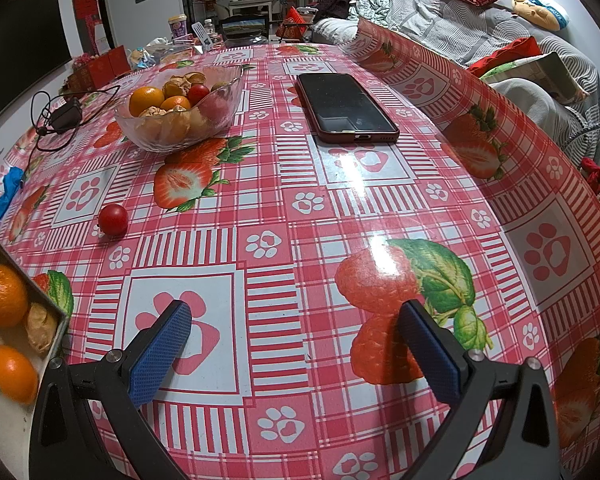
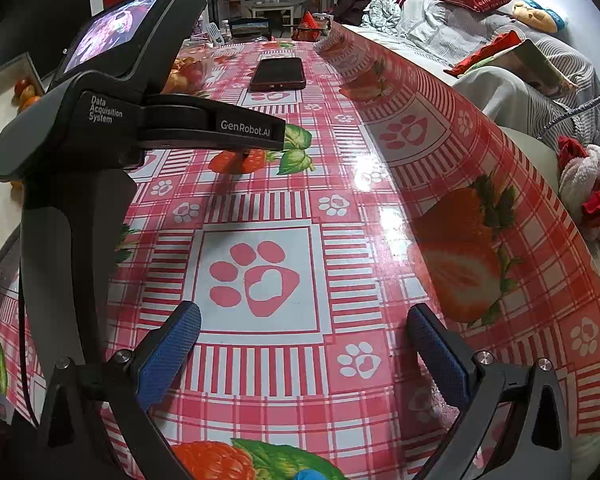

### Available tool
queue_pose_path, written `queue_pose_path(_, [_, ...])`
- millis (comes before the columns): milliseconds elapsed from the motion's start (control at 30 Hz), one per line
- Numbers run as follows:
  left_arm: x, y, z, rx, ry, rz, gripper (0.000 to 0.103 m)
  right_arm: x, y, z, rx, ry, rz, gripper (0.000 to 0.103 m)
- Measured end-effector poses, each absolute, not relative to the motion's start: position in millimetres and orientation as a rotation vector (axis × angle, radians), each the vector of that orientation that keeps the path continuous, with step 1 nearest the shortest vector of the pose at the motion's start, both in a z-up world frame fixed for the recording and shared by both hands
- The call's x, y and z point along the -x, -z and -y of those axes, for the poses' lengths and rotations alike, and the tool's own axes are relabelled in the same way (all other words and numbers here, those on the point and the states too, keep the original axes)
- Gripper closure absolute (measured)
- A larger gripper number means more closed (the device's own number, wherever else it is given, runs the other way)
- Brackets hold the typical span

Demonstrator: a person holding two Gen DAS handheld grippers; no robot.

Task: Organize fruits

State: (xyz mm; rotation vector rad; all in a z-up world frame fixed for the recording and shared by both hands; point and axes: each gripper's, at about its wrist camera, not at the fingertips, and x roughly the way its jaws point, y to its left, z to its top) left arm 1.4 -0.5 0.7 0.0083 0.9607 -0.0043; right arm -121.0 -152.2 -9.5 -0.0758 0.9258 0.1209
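1. A table covered by a red-and-white checked tablecloth (image 1: pixel 284 216) printed with strawberries and paw marks fills both views.
2. The left gripper (image 1: pixel 296 344) hovers low over the cloth, its blue-padded jaws spread wide with nothing between them.
3. The right gripper (image 2: pixel 304 344) also hangs over the cloth, jaws wide apart and empty.
4. In the right wrist view the body of the left gripper, with a lit screen, stands just left of the right gripper.
5. A glass bowl (image 1: pixel 220 120) of oranges, small red fruits and husked fruits sits far across the cloth from the left gripper, to its left.
6. A single red tomato (image 1: pixel 113 220) lies loose on the cloth, between the glass bowl and the left gripper.
7. A tray (image 1: pixel 56 332) holding oranges and husked fruits sits just left of the left gripper.
8. A dark phone (image 1: pixel 346 106) in a red case lies flat, right of the glass bowl.
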Motion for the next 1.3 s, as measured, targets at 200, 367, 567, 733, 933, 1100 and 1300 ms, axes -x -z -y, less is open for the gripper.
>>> queue_pose_path(200, [-1.4,-0.7,0.5,-0.008,0.004,-0.961,0.0,121.3,9.3,152.0,0.075,-0.118,-0.925,0.0])
queue_pose_path(367, [-2.5,-1.1,0.0,-0.008,0.004,-0.961,0.0,121.4,9.4,152.2,0.074,-0.116,-0.924,0.0])
queue_pose_path(567, [-3.8,-1.8,-1.3,-0.006,0.006,-0.956,0.0,121.7,9.3,151.7,0.073,-0.115,-0.921,0.0])
queue_pose_path(733, [-3.7,-2.3,-1.5,-0.003,0.009,-0.948,0.0,122.2,9.4,151.4,0.072,-0.113,-0.922,0.0])
queue_pose_path(933, [-4.7,-2.0,-2.0,-0.009,0.004,-0.962,0.0,122.2,9.6,151.3,0.072,-0.112,-0.92,0.0])
queue_pose_path(1100, [-3.8,-1.7,-1.3,-0.008,0.004,-0.962,0.0,122.0,9.5,151.6,0.072,-0.112,-0.921,0.0])
queue_pose_path(1300, [-3.8,-1.8,-1.3,-0.008,0.005,-0.96,0.0,121.9,9.3,151.3,0.07,-0.112,-0.91,0.0])
